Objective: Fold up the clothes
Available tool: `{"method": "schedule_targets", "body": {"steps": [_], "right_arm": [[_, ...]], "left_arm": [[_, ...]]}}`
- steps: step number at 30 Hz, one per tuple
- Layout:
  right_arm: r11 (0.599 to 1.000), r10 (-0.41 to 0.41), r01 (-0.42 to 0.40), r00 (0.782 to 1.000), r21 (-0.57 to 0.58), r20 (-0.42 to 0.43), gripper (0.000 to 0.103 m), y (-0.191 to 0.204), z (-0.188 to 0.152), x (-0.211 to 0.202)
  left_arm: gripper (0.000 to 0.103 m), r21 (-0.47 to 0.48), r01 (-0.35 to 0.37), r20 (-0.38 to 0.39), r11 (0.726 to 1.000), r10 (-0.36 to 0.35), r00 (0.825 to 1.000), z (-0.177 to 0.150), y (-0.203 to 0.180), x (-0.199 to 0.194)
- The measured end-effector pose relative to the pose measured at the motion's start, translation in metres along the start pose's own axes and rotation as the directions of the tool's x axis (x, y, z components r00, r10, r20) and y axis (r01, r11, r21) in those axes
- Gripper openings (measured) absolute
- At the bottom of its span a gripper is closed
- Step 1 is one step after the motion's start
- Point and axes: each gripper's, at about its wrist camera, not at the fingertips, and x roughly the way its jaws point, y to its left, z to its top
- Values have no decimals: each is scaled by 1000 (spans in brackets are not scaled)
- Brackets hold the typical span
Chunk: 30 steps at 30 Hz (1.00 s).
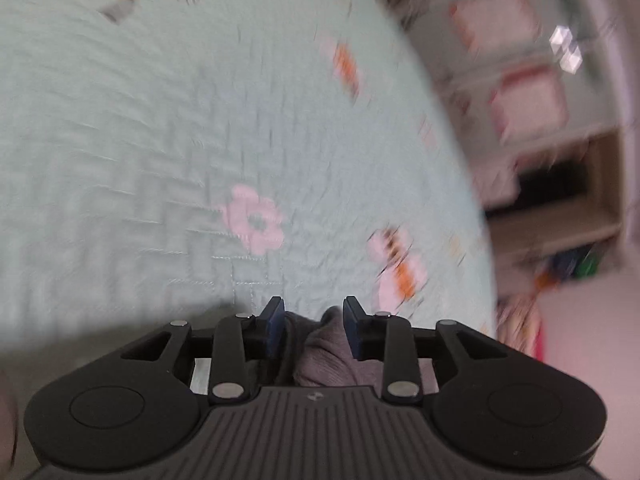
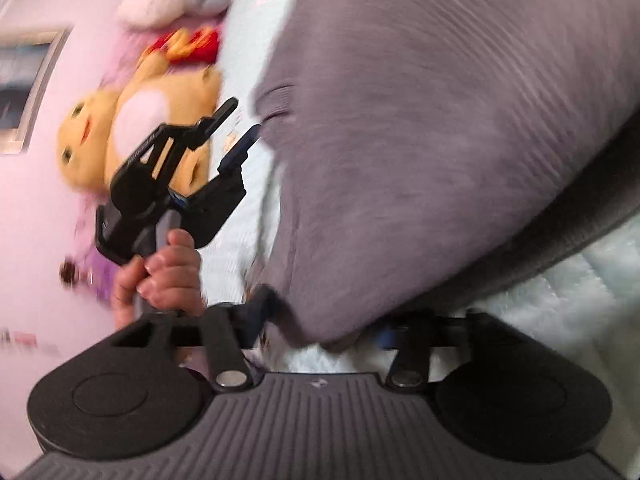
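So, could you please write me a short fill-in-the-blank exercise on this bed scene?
1. The ribbed knit garment is ___ in colour.
2. The mint-green quilted bedspread is patterned with pink ___.
3. The yellow plush bear wears a ___ top.
4. The black left gripper, jaws apart beside the garment's edge, is held by a bare ___.

Missing words: grey; flowers; red; hand.
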Motion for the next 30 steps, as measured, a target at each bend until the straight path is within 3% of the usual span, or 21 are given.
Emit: {"method": "schedule_targets", "body": {"steps": [3,5,8,10,12,14,18,24,30], "right_arm": [[996,29,-30,999,-84,-20,63,7,-11,-30],[993,73,-73,997,-96,-7,63,4,-17,-58],[989,109,-100,991,-109,72,63,-7,-23,-105],[988,131,-119,983,-104,126,63,-17,-20,-133],[986,146,-130,974,-102,171,63,-32,-23,-159],[985,159,-142,965,-94,207,64,-41,-21,-175],[984,175,-158,954,-85,242,64,-52,-17,-192],[987,153,-134,955,-90,256,64,-63,-17,-200],[990,119,-94,955,-102,272,64,-70,-7,-205]], "left_arm": [[54,10,31,94,999,-32,995,-44,-10,-44],[56,16,20,130,1000,-22,991,-77,-18,-67],[60,-64,5,193,998,7,981,-131,-15,-103],[68,-117,-6,225,993,32,974,-165,-11,-119],[71,-153,-24,209,988,57,976,-195,-8,-121],[72,-169,-30,143,985,55,988,-213,-9,-103],[72,-188,-40,91,981,58,994,-235,-14,-74],[72,-229,-65,110,971,92,990,-240,-14,-37],[75,-201,-34,186,979,72,980,-234,-14,-26]]}}
